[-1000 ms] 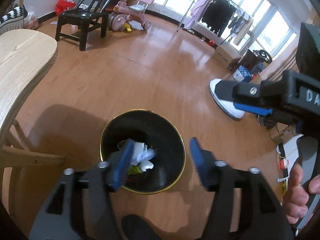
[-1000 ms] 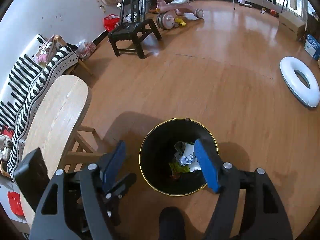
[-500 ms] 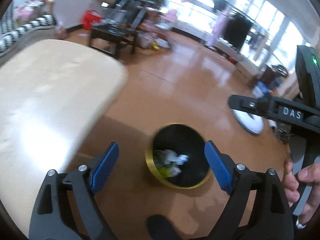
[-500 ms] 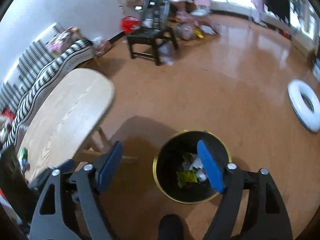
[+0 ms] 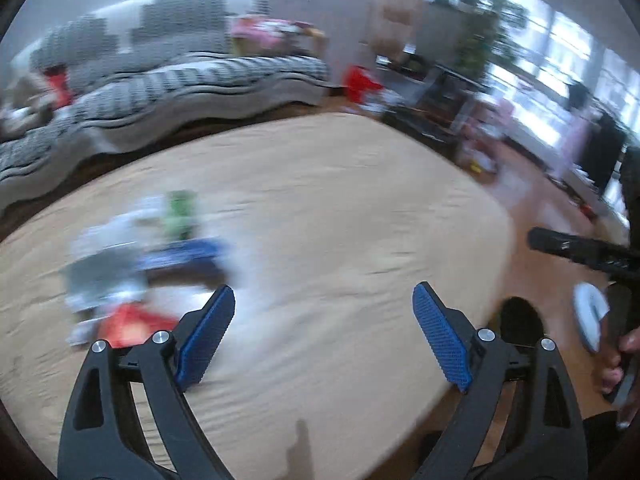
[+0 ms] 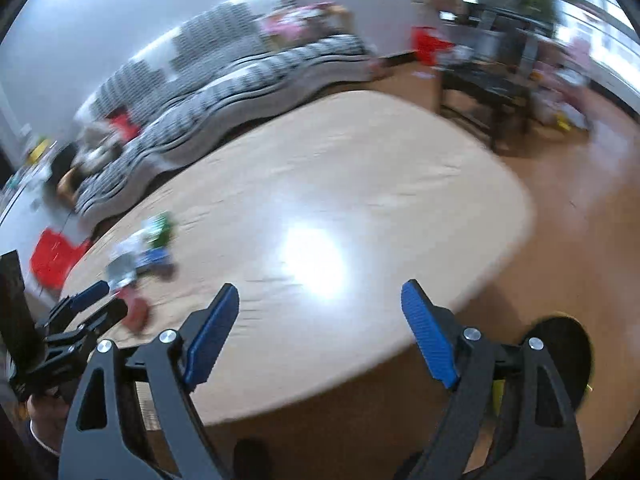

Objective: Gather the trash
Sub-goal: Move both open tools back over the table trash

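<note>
Below my view the pale wooden worktop fills the frame's middle; a blurred heap of trash lies on it at left centre.

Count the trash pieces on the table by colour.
Green piece: 1
Blue piece: 1
Red piece: 1
White or grey pieces: about 2; the blur makes this uncertain
Total: about 5

Home living room: striped sofa, wooden table, houseplant, big windows.
</note>
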`<state>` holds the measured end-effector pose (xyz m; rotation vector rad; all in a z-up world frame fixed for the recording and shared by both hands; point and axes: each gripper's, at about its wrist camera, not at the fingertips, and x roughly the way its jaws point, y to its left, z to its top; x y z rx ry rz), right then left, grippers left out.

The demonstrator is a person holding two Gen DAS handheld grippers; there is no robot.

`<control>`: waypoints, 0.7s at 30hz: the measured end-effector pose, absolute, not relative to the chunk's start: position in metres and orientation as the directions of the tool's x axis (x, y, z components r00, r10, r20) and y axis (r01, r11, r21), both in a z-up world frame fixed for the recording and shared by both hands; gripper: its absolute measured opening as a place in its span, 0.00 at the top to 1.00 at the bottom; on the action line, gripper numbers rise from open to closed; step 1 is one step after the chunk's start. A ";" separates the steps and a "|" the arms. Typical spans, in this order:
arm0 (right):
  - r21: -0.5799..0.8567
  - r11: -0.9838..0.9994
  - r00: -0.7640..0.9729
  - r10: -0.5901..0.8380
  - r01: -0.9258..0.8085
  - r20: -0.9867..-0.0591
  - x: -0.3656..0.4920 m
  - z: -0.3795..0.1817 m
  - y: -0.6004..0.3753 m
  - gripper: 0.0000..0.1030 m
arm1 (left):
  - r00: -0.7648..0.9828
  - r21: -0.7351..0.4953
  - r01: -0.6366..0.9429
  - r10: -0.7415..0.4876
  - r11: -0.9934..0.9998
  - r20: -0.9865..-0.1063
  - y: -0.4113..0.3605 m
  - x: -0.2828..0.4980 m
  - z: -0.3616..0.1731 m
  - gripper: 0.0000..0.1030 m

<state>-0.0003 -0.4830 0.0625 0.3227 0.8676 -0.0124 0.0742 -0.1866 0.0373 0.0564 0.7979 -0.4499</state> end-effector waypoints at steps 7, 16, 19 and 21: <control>0.254 0.959 0.585 0.277 -0.124 -0.762 0.050 0.052 -0.349 0.19 | 0.654 -0.076 0.199 -0.190 0.977 -0.732 -0.048 0.084 0.019 0.15; 0.150 0.910 0.481 0.337 -0.385 -0.809 0.071 0.015 -0.230 0.15 | 0.604 -0.048 0.173 -0.145 0.984 -0.784 0.007 0.102 -0.022 0.15; 0.092 0.884 0.463 0.325 -0.458 -0.825 0.075 0.001 -0.206 0.15 | 0.596 -0.024 0.213 -0.149 0.977 -0.789 0.002 0.107 -0.032 0.15; 0.063 0.872 0.461 0.316 -0.485 -0.829 0.080 -0.006 -0.197 0.15 | 0.583 -0.037 0.214 -0.158 0.976 -0.797 0.006 0.112 -0.039 0.15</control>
